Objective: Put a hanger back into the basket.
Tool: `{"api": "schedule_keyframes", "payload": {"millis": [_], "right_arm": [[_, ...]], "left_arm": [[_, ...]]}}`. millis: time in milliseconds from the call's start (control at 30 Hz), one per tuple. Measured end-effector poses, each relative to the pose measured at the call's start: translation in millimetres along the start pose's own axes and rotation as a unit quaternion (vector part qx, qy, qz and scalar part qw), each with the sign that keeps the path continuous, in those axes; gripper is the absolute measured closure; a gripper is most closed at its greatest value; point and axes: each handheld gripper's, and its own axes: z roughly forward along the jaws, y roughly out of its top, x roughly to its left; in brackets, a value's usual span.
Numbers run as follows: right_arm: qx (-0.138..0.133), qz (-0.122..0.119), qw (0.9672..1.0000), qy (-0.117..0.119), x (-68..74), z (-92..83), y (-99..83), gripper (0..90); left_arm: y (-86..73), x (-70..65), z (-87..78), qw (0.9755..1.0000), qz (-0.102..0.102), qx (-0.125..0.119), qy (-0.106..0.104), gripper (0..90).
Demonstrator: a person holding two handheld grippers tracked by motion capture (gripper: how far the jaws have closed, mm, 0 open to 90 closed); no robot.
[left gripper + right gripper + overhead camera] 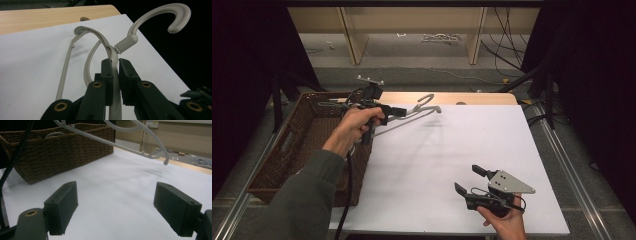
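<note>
Wicker basket (307, 145) sat at the left of the high view, hard against the left edge of the white tabletop (447, 150). It stood empty as far as that view showed. A strip of bare wood (472, 98) ran along the far edge, top centre.

Centre of the board was open, and so was the right side up to its edge; floor rails lay beyond.

Left gripper (398, 111), upper left of centre, was clamped on the grey plastic hanger (422, 107). In the left gripper view the jaws pinched the hanger (113, 56) at its neck, just below the hook swivel, hook pointing to the upper right. The hanger hung clear of the board, casting a shadow below.

Right gripper (468, 180), lower right, had its jaws spread wide with nothing between them; it sat low over the board, well apart from the hanger. In its own view the hanger (140, 151) crossed the top of frame, basket (62, 152) at upper left.
</note>
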Motion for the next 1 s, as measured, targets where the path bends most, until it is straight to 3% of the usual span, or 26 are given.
{"api": "schedule_keyframes", "payload": {"millis": [333,567,633,733,767,867,900,967,1000], "right_arm": [[0.003,-0.003,1.0,-0.004,-0.2,-0.6,0.2,20.5],[-0.003,0.001,1.0,0.003,0.0,0.7,-0.2,20.5],[-0.006,-0.014,0.9999,-0.002,-1.8,1.0,0.1,20.5],[0.006,-0.006,1.0,-0.002,-0.2,-0.6,0.4,20.5],[-0.004,-0.015,0.9999,-0.003,-1.8,0.9,0.2,20.5],[0.002,-0.015,0.9999,-0.006,-1.4,0.5,0.2,20.5],[0.003,-0.004,1.0,0.001,-0.1,0.8,0.0,20.5],[0.007,-0.006,1.0,-0.003,-0.3,0.0,0.3,20.5],[-0.003,-0.01,0.9999,-0.002,-1.0,1.2,-0.2,20.5]], "left_arm": [[5.8,-0.7,-37.8,0.9994,0.005,-0.034,0.006,82.5],[5.1,-4.4,-71.6,0.9969,0.008,-0.076,0.019,82.4],[3.5,-6.9,-79.2,0.9961,0.005,-0.087,0.018,82.4],[0.8,-15.1,-84.4,0.9948,0.006,-0.1,0.018,82.4],[0.9,-18.9,-84.5,0.9944,0.007,-0.105,0.017,82.4],[5.1,-33.3,-83.7,0.9941,0.02,-0.106,0.009,82.5],[6.4,-37.8,-83.3,0.9942,0.026,-0.104,0.003,82.4],[9.4,-45.2,-84.9,0.9939,0.039,-0.103,0.008,82.4],[10.8,-46.3,-86.9,0.9936,0.041,-0.105,0.01,82.4]]}}
